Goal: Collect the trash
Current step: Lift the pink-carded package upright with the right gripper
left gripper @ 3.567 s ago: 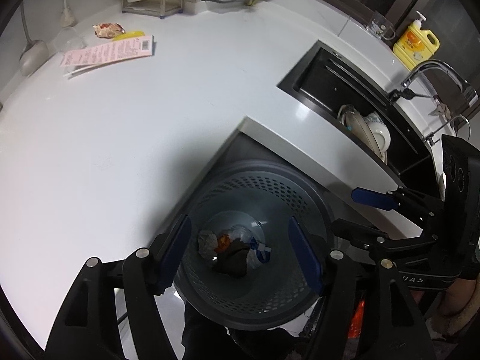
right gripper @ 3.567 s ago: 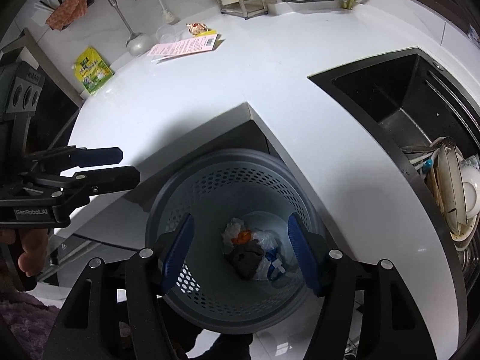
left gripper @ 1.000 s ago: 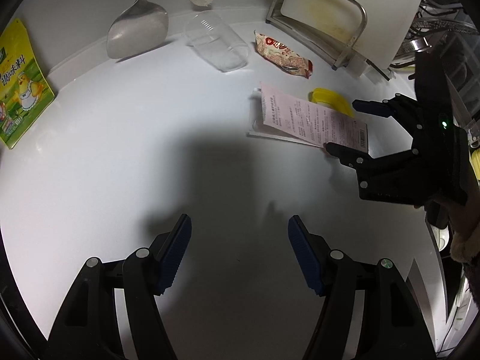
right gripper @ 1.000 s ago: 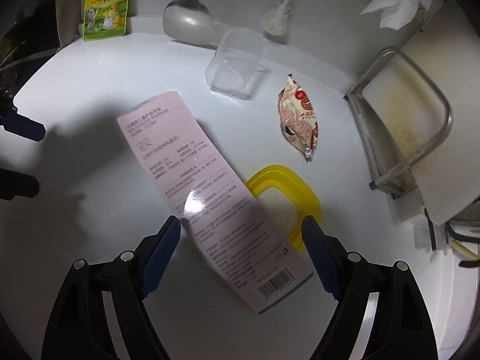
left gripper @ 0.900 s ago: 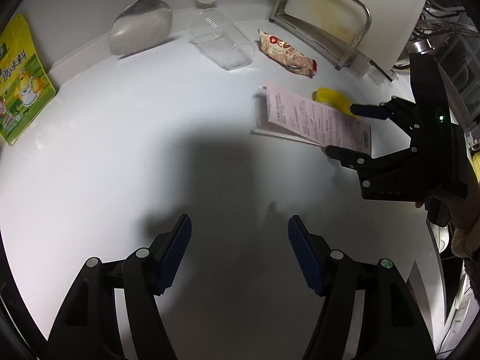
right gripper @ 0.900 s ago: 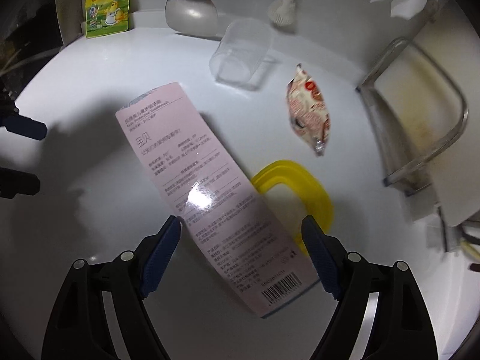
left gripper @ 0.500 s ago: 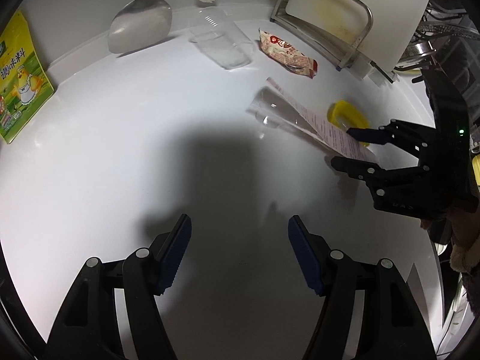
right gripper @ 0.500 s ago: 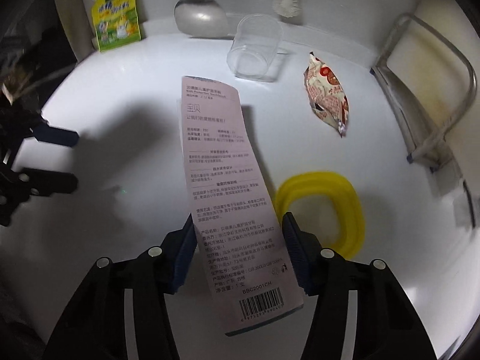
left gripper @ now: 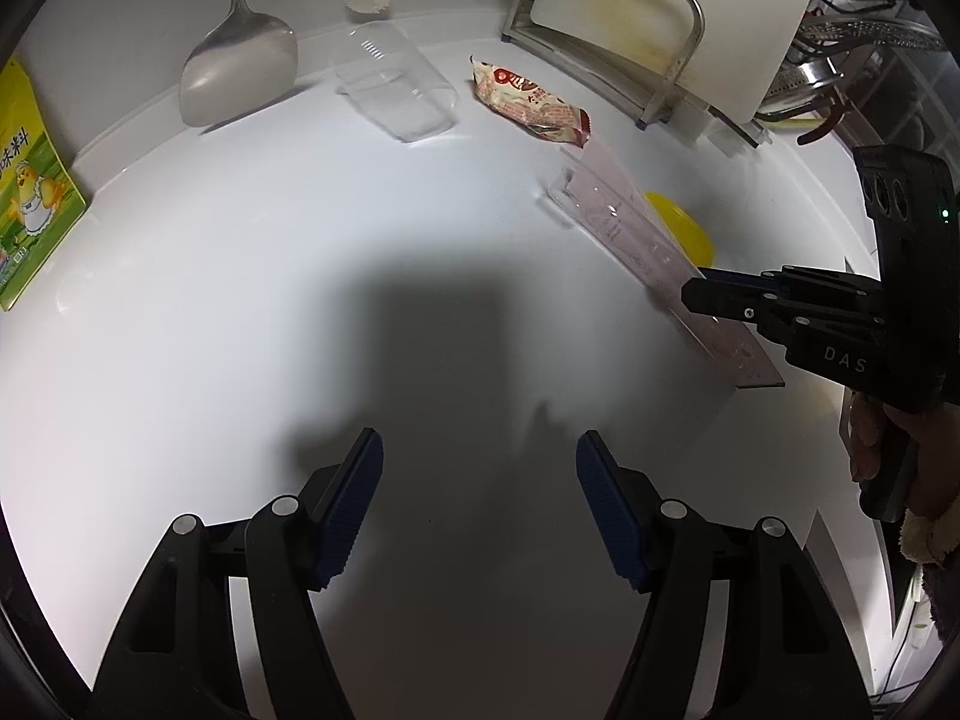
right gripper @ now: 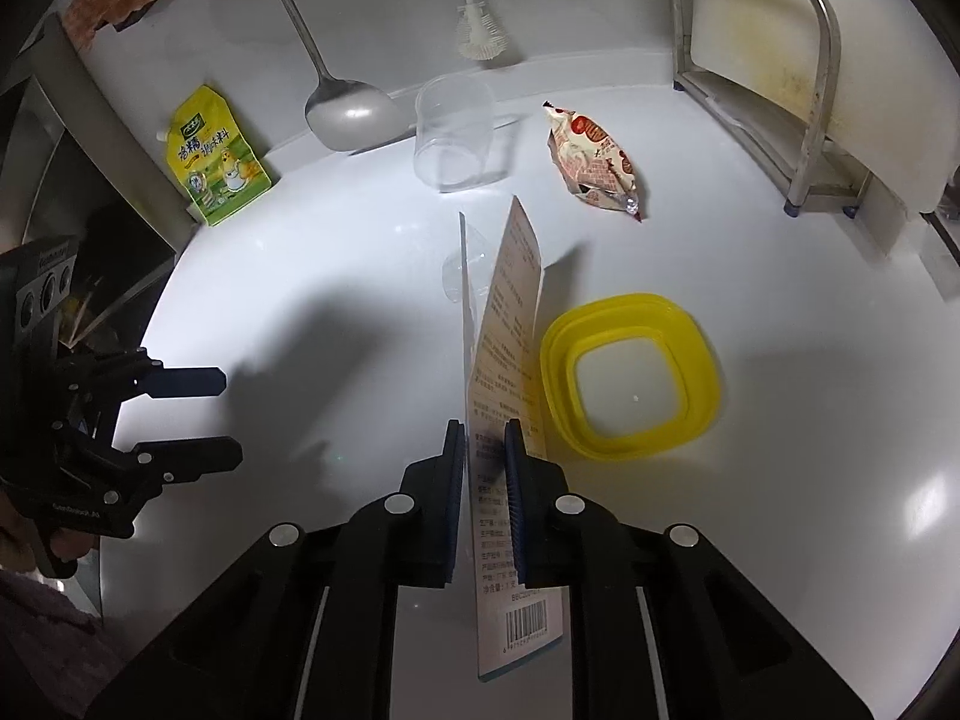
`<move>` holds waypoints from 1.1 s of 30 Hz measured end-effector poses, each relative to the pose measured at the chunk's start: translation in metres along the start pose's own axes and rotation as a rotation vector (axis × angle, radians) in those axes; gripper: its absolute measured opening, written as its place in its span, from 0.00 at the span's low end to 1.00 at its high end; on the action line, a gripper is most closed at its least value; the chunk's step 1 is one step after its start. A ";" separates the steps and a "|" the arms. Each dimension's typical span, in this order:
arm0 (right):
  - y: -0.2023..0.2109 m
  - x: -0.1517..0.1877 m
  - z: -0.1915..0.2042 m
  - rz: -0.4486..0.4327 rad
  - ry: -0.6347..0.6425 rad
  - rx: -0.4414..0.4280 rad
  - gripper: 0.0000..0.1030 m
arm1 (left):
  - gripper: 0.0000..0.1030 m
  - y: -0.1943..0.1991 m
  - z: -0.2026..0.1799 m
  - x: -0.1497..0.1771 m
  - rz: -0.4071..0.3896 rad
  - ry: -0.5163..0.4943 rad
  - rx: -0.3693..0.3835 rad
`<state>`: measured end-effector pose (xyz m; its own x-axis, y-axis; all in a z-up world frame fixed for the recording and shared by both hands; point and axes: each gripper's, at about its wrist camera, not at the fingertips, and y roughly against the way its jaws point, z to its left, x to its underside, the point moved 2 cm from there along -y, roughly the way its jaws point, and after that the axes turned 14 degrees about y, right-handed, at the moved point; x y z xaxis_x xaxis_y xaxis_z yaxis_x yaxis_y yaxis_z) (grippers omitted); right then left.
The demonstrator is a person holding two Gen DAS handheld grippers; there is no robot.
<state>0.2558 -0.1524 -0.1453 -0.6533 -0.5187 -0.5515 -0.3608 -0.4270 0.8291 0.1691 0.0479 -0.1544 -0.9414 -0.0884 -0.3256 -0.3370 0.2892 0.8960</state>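
The left hand-held gripper (left gripper: 477, 504) hangs released over bare counter (left gripper: 252, 312), to the left of the other one; the right hand-held gripper (right gripper: 485, 456) is clenched on the pink package (right gripper: 510, 324) (held edge-up); the yellow lid (right gripper: 630, 375) lies just right of it.

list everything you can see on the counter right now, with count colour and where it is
pink package: 1, pink card with clear plastic, held on edge in the right jaws
yellow lid: 1, yellow, flat on the counter right of the package
snack packet: 1, red and cream, behind the lid
clear cup: 1, transparent, on its side near the back wall
ladle: 1, silver, leaning at the wall
brush: 1, white, at the wall
pouch: 1, yellow-green, far left
rack: 1, steel, holds a white board, right
counter: white
left gripper: black, blue pads, open, empty
right gripper: black, shut on the package
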 end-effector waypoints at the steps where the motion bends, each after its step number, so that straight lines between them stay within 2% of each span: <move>1: 0.001 0.000 -0.002 0.004 0.003 0.004 0.13 | 0.63 0.000 0.000 0.001 0.002 0.001 0.001; 7: -0.009 0.003 -0.001 0.046 0.033 0.035 0.18 | 0.63 0.006 0.001 0.003 -0.005 -0.005 0.001; 9: -0.012 0.005 -0.002 0.059 0.030 0.045 0.25 | 0.63 0.006 0.003 0.002 -0.006 0.001 -0.002; 12: -0.015 0.007 -0.002 0.073 0.029 0.055 0.28 | 0.63 0.008 0.006 0.003 -0.007 0.007 -0.004; 13: -0.015 0.008 -0.001 0.073 0.032 0.062 0.33 | 0.63 0.008 0.007 0.003 -0.008 0.008 -0.004; 14: -0.015 0.009 -0.001 0.078 0.038 0.073 0.42 | 0.63 0.008 0.007 0.003 -0.007 0.008 -0.004; 15: -0.016 0.010 0.000 0.087 0.045 0.086 0.45 | 0.63 0.007 0.008 0.003 -0.005 0.009 -0.002; 20: -0.025 0.018 0.000 0.146 0.067 0.143 0.45 | 0.63 0.006 0.007 0.005 -0.002 0.002 0.006; 22: -0.025 0.018 -0.003 0.134 0.052 0.134 0.45 | 0.63 0.007 0.006 0.005 -0.003 -0.002 0.010; 25: -0.024 0.017 -0.009 0.121 0.015 0.110 0.39 | 0.63 0.007 0.005 0.006 -0.003 -0.007 0.013; 27: -0.018 0.015 -0.010 0.079 -0.018 0.078 0.24 | 0.63 0.008 0.003 0.006 -0.005 -0.011 0.018; 30: -0.006 0.012 -0.016 0.029 -0.100 0.031 0.16 | 0.63 0.007 0.000 0.006 -0.002 -0.013 0.021; 33: 0.001 0.015 -0.020 0.005 -0.150 0.014 0.12 | 0.63 0.007 -0.008 0.006 -0.005 -0.022 0.034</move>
<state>0.2592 -0.1757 -0.1543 -0.7465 -0.4042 -0.5285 -0.3659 -0.4140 0.8335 0.1608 0.0423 -0.1475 -0.9389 -0.0694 -0.3370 -0.3409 0.3208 0.8837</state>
